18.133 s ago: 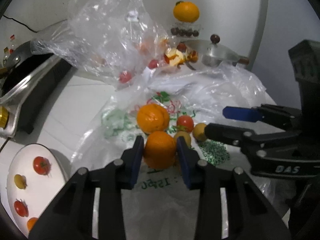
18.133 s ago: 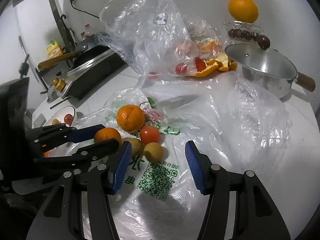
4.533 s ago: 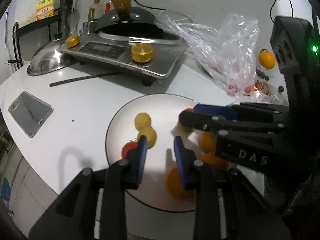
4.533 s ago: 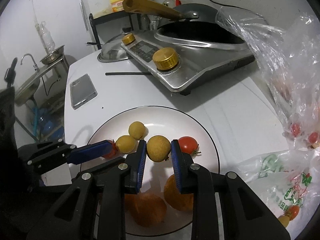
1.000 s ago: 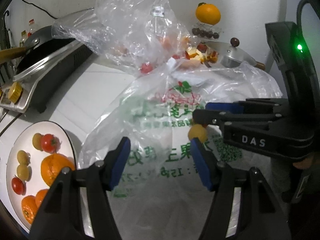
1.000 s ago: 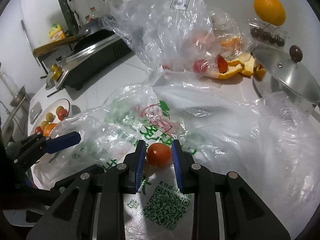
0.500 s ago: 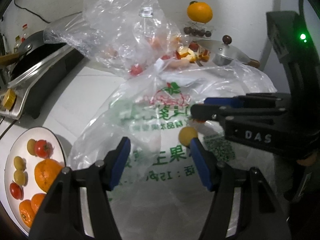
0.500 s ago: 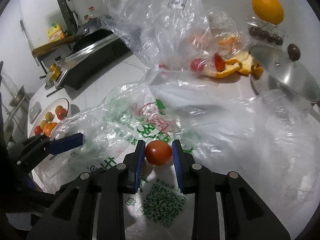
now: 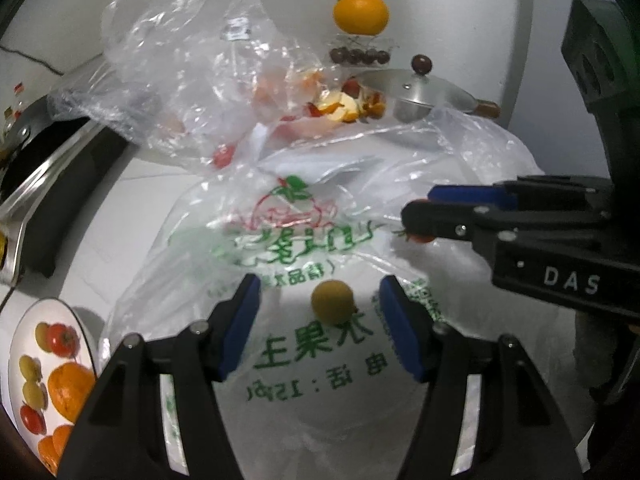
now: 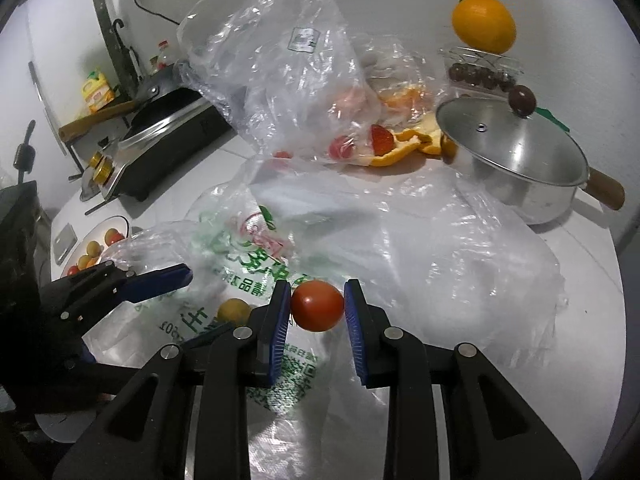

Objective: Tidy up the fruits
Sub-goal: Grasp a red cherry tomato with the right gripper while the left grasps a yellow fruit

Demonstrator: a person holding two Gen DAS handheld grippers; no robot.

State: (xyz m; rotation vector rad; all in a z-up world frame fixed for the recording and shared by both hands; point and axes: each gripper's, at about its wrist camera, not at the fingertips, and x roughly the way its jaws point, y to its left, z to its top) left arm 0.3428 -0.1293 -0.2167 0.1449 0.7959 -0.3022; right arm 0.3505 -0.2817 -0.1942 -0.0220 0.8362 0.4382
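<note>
My right gripper [image 10: 316, 312] is shut on a red tomato [image 10: 317, 305] and holds it just above the printed plastic bag [image 10: 248, 264]. In the left wrist view the right gripper [image 9: 416, 216] shows from the side with the tomato [image 9: 420, 237] peeking under its fingers. My left gripper [image 9: 320, 312] is open, its jaws on either side of a small yellow fruit [image 9: 332, 301] that lies on the bag [image 9: 296, 220]. The same yellow fruit [image 10: 234, 311] shows in the right wrist view. A white plate [image 9: 86, 344] at the lower left holds tomatoes, oranges and small yellow fruits.
A crumpled clear bag [image 9: 192, 68] with fruit and orange peel stands behind. A steel pan with lid [image 10: 516, 160] is at the right, an orange [image 10: 483, 24] on a box of dark fruit behind it. A stove with a black pan [image 10: 160, 140] is at the left.
My left gripper has moved forward so the yellow fruit now lies between its open jaws. My right gripper still holds the tomato and has shifted slightly.
</note>
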